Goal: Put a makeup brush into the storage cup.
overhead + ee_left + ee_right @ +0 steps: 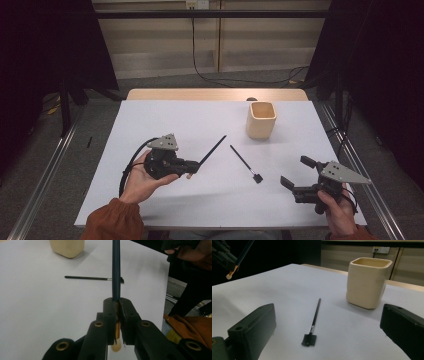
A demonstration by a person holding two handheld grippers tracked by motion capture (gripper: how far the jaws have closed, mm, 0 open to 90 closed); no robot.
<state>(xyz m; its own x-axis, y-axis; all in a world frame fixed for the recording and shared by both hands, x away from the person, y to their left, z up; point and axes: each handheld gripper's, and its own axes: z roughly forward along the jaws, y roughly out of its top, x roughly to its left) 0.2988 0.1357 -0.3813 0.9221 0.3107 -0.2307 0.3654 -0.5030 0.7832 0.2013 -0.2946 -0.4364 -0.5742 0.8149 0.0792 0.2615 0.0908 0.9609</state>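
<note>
My left gripper (196,165) (117,302) is shut on a thin dark-handled brush (212,149) (116,270) near its gold ferrule, and its pale tip pokes out behind the jaws. The handle points up and away toward the cream square cup (261,120) (67,247) (367,282). The brush (243,251) and the left gripper (223,256) also appear at the top left of the right gripper view. A second black brush with a small comb head (245,163) (93,278) (313,322) lies flat on the white table. My right gripper (296,175) (329,332) stands open at the front right, nothing between its jaws.
The white sheet (165,120) covers the table, with a wooden edge (215,94) at the back. Metal rails (45,175) run along both sides on the floor. Black curtains stand at left and right. An orange sleeve (190,327) is near the table's edge.
</note>
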